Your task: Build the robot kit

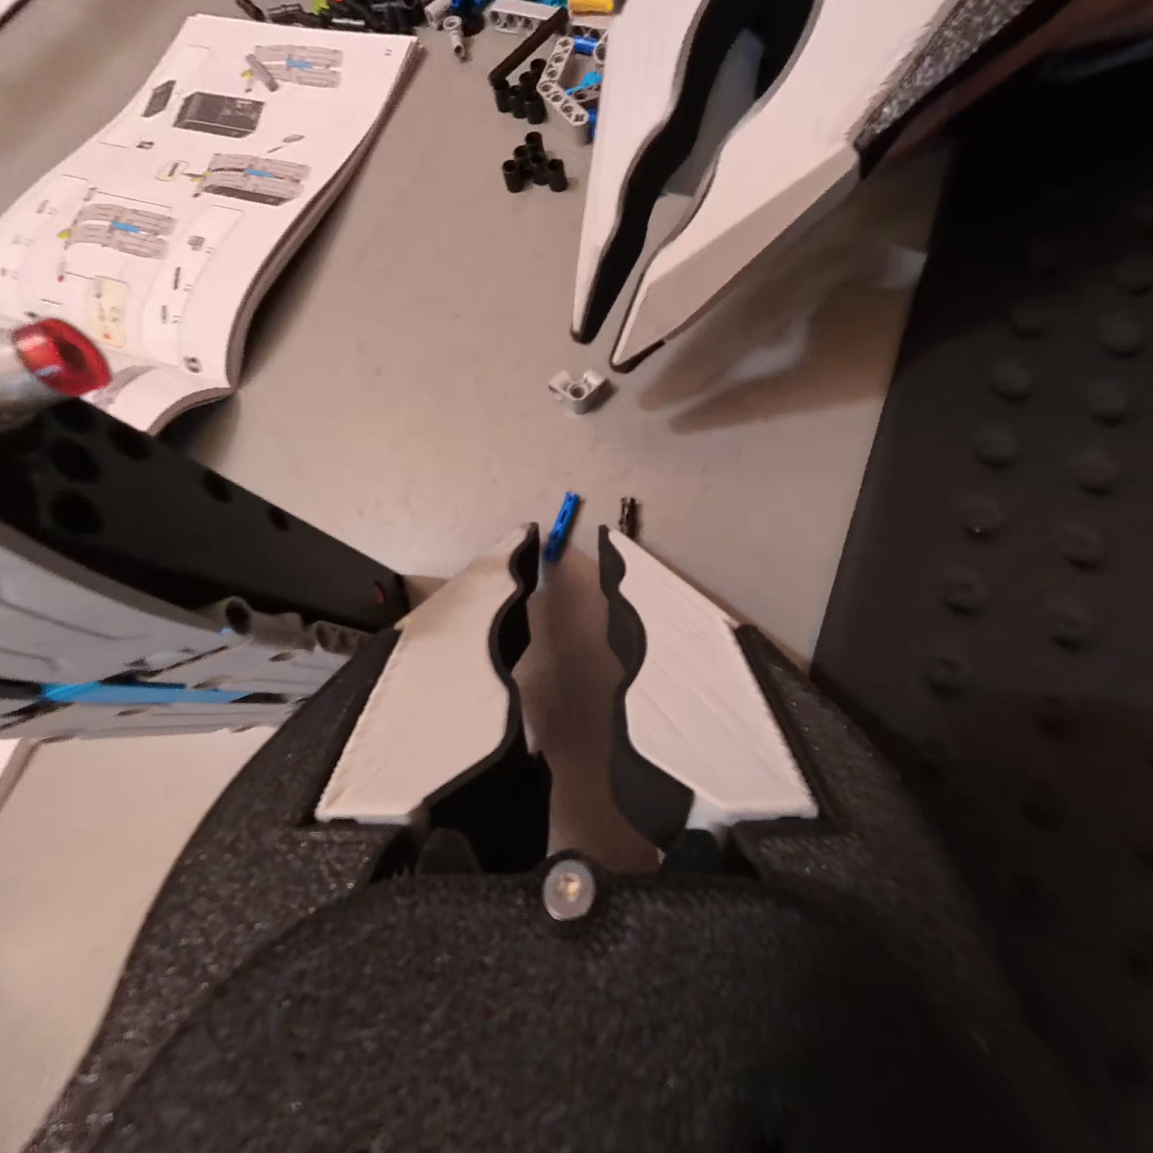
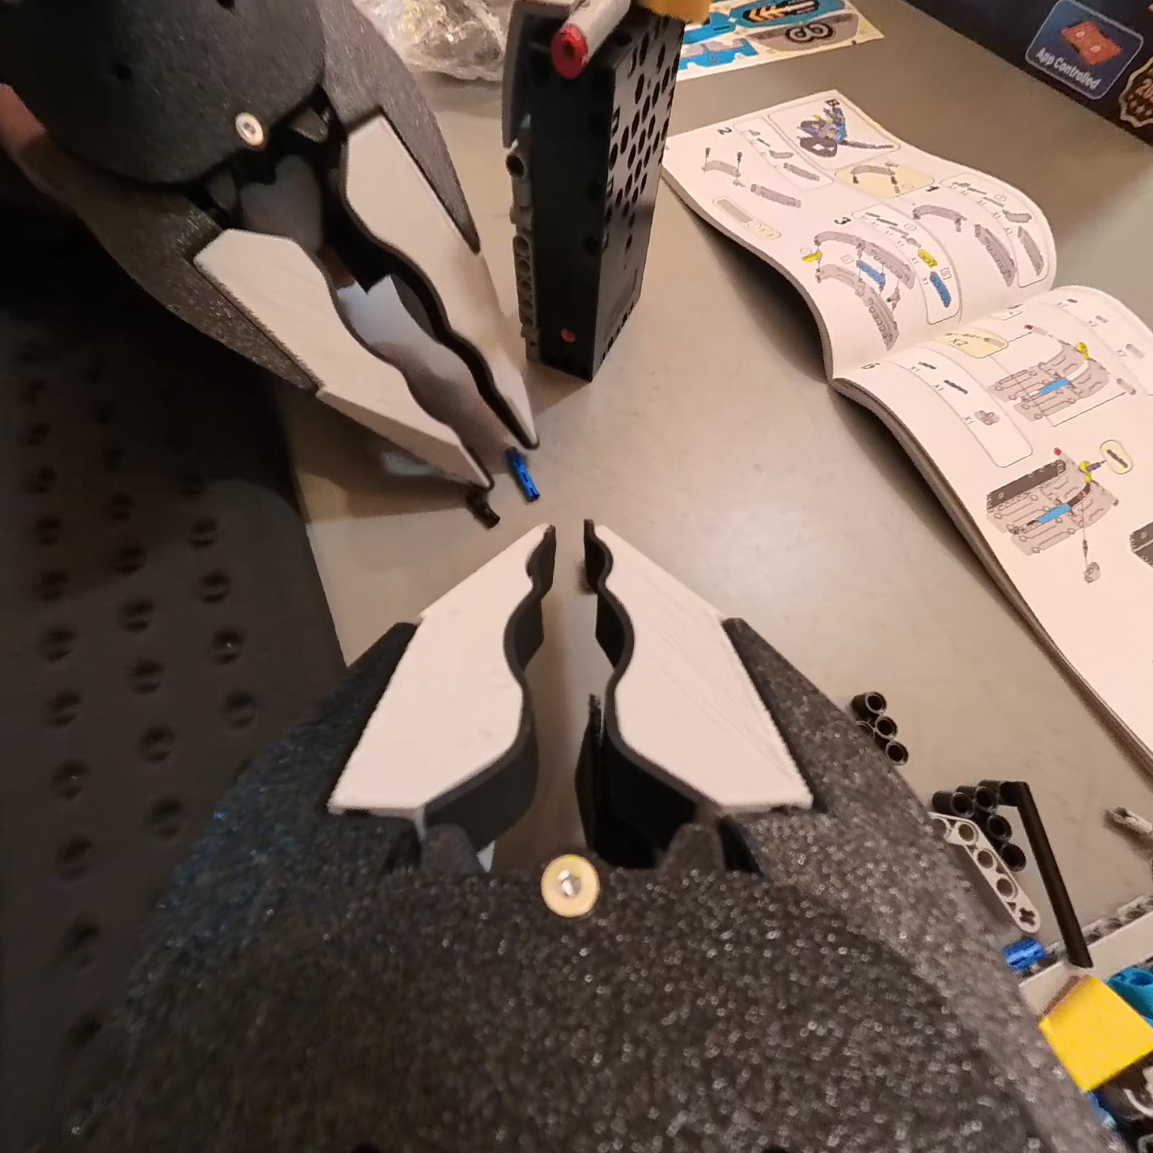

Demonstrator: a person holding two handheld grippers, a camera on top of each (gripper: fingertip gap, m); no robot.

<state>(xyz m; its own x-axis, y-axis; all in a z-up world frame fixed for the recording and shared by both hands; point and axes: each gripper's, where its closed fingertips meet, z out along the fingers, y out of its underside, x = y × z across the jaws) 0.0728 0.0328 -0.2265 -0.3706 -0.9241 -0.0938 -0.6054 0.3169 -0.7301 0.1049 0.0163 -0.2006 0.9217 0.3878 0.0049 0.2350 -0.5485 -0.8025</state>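
My left gripper (image 1: pixel 568 530) is open a little, tips low over the grey table. A small blue pin (image 1: pixel 561 527) lies on the table right at its tips, between them and not gripped. A short black pin (image 1: pixel 629 511) lies just off its right fingertip. In the right wrist view the left gripper (image 2: pixel 506 462) points at the blue pin (image 2: pixel 523 474) and black pin (image 2: pixel 485 506). My right gripper (image 2: pixel 569 529) is open by a narrow gap and holds nothing. It faces the left gripper. In the left wrist view the right gripper (image 1: pixel 604 350) hovers just above a grey connector (image 1: pixel 579 390).
A black block model (image 2: pixel 586 206) with holes and a red-tipped axle stands behind the pins. An open instruction booklet (image 2: pixel 936 299) lies beside it. A dark studded mat (image 1: pixel 1029 499) borders the work spot. Loose black, grey, blue and yellow parts (image 2: pixel 986 836) lie near the right gripper. My hands' fingertips stand some 5 centimetres from each other.
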